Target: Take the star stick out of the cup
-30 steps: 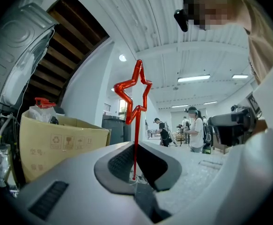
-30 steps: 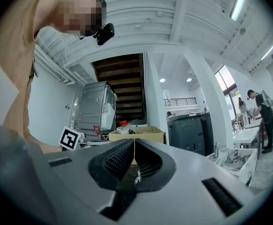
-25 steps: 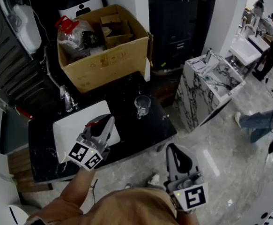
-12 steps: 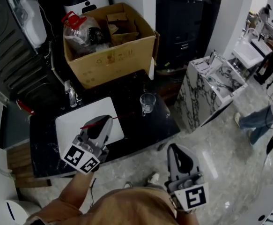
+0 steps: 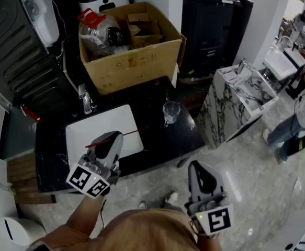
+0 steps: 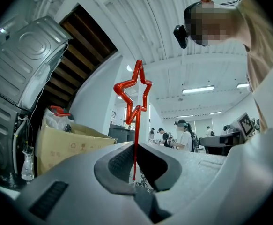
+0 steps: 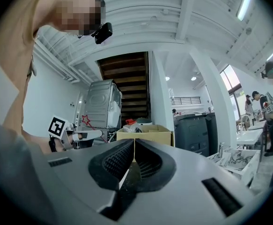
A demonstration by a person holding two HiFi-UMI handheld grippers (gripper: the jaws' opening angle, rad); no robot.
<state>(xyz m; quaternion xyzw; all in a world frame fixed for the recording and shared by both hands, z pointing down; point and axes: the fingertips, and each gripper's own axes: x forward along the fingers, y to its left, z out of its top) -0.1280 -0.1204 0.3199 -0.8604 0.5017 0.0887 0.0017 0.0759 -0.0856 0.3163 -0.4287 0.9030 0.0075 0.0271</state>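
Your left gripper is nearly shut, with the thin shaft of the star stick pinched between its pads. In the left gripper view the red star stands above the jaws at twelve o'clock. The shaft runs straight down through the pinch and a short tail shows below it.

Over the last second you have drawn that gripper and the stick away from the cup. The gap between them is wider than it was, and the grip has not loosened. The cup stands upright on the black counter, at about two o'clock from your left jaw tips. The stick's free end points toward it but is clear of the rim. The glass looks empty, though it is small and dim in the head view, so take that as likely rather than certain.

The stick now hangs over the white basin, and the cardboard box is beyond it at twelve o'clock.

Your right gripper is closed on nothing, low at five o'clock and well apart from the cup.

Judged from this, the extraction itself is done. What remains is only to keep the pinch firm so the thin shaft does not slip.
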